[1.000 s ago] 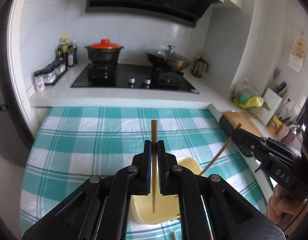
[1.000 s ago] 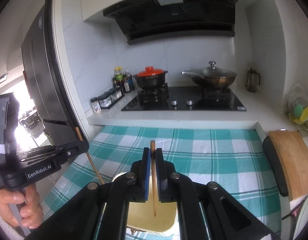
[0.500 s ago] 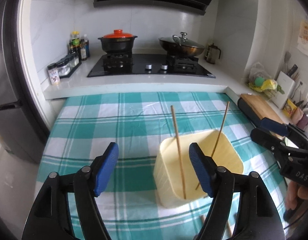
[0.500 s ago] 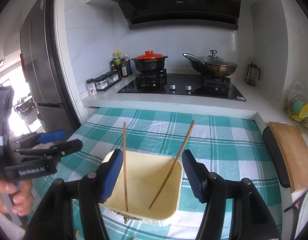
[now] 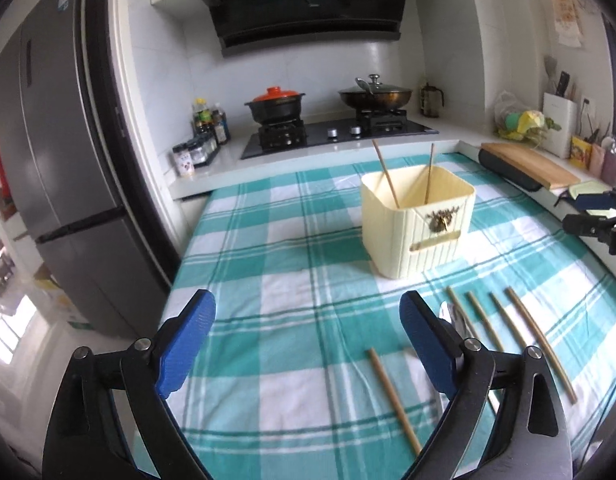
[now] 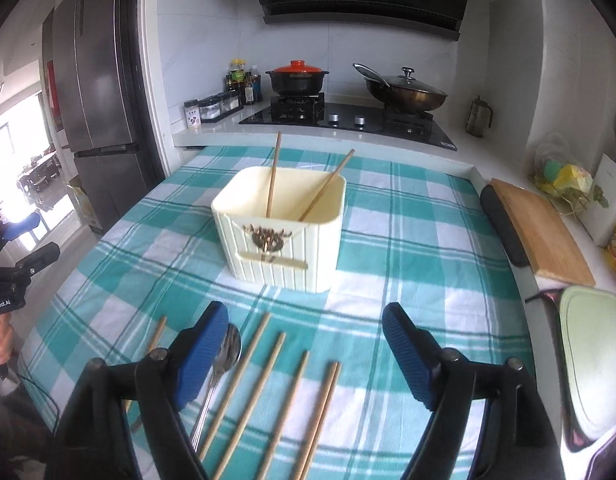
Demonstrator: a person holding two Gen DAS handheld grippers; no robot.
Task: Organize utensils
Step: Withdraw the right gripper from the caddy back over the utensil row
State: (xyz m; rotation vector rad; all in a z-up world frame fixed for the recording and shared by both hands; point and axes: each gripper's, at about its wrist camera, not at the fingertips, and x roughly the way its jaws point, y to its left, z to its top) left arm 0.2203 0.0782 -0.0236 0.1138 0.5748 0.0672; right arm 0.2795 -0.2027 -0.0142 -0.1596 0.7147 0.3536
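Both views, pick-up stage of the utensil sorting. The left tool (image 5: 308, 344) and the right tool (image 6: 306, 354) each hang above the near part of the bench (image 6: 408, 216), jaws spread wide and gripping nothing. A cream holder (image 6: 284, 232) stands near the middle of the checked cloth (image 5: 276, 248). Two chopsticks already stand in it: an upright chopstick (image 6: 273, 176) toward its left side and a leaning chopstick (image 6: 326, 186) resting against the right of its rim, so that their tops stay clear for later retrieval.

The remaining utensils lie flat on the cloth, near of the holder. In the right view a spoon (image 6: 218, 368) lies partly under the left finger (image 6: 200, 356) of that tool, with four loose chopsticks (image 6: 264, 376) fanned just to its right. A lone chopstick (image 5: 392, 396) lies apart to the left, between the left tool's jaws in the left view.

Judged from this layout, the wide jaws suit a fresh descent: each tool hovers over the row it could reach without crossing the other. The thin sticks lie close together, so closing on one alone may disturb its neighbour.
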